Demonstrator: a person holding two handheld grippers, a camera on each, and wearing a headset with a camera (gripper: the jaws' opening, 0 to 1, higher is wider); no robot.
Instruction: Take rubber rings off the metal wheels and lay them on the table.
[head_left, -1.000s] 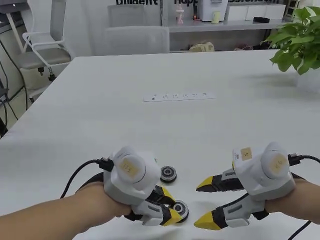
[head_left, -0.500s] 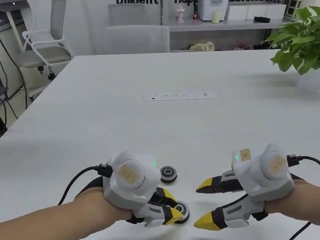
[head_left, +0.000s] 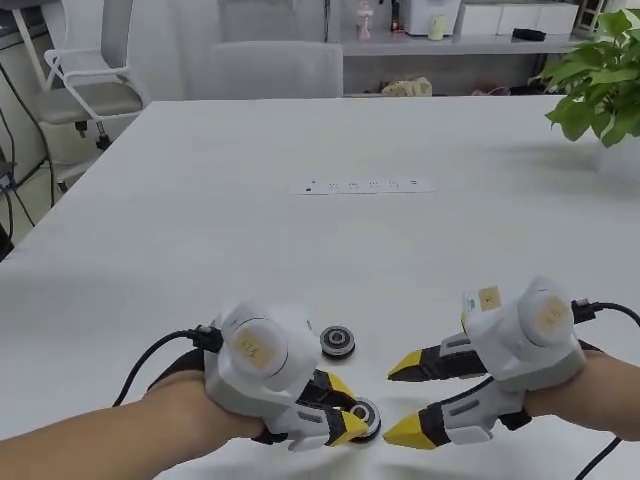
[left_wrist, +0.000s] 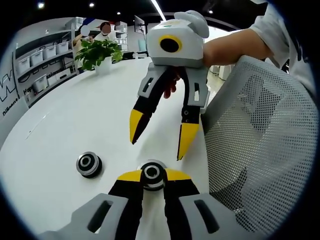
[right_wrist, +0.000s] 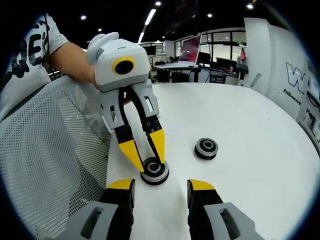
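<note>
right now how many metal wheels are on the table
2. The near wheel is clamped between the jaws of the left tool, at the front of the table. The far wheel lies free just beyond it. Part of the tabletop is covered, so more may be hidden.

wheel (right_wrist: 154, 171) pinched flat, second wheel (right_wrist: 206, 148) apparently loose

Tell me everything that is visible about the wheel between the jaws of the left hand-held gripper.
The wheel is small and round: a black rubber ring around a silvery metal body, with a dark hub in the centre. It seems to lie flat on the white table, hub upward. The left hand-held gripper is shut on it, one yellow tip at each side. The open right hand-held gripper points at it without touching.
</note>
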